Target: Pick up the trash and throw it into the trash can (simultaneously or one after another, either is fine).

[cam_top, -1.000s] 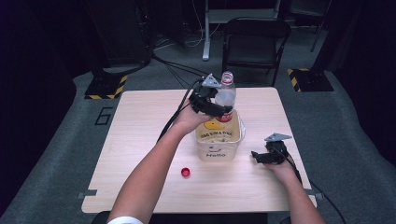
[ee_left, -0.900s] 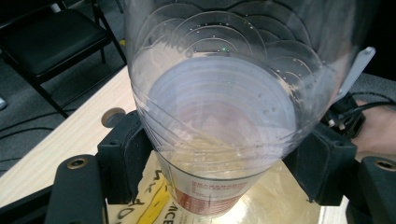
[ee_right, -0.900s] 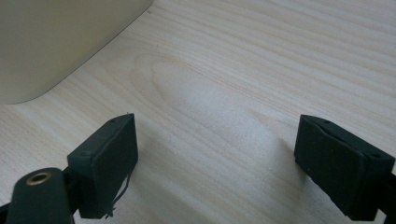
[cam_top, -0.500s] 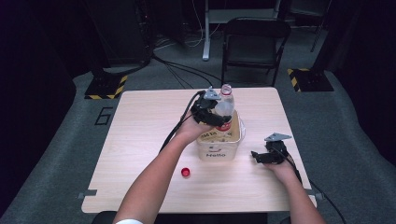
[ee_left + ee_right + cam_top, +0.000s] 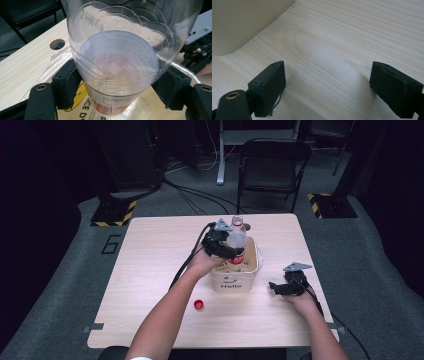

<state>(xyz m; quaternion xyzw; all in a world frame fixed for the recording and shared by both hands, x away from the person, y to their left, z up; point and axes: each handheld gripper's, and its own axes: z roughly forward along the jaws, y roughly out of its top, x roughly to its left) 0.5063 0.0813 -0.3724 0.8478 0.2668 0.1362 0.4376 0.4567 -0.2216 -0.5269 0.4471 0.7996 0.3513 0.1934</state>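
My left hand-held gripper point(image 5: 231, 251) pinches the clear plastic bottle point(image 5: 237, 239) upright over the cream bin point(image 5: 252, 270); my right hand-held gripper point(image 5: 274, 287) rests spread on the worktop point(image 5: 150, 250).

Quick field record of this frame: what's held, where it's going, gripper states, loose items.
held: clear plastic bottle, uncapped, red label, upright
holder: left gripper, jaws clamped on the bottle's sides
bottle position: lower end inside the white bin marked Hello
right gripper: open, nothing between its jaws, resting on the table right of the bin
loose item: red cap on the table, in front of the bin
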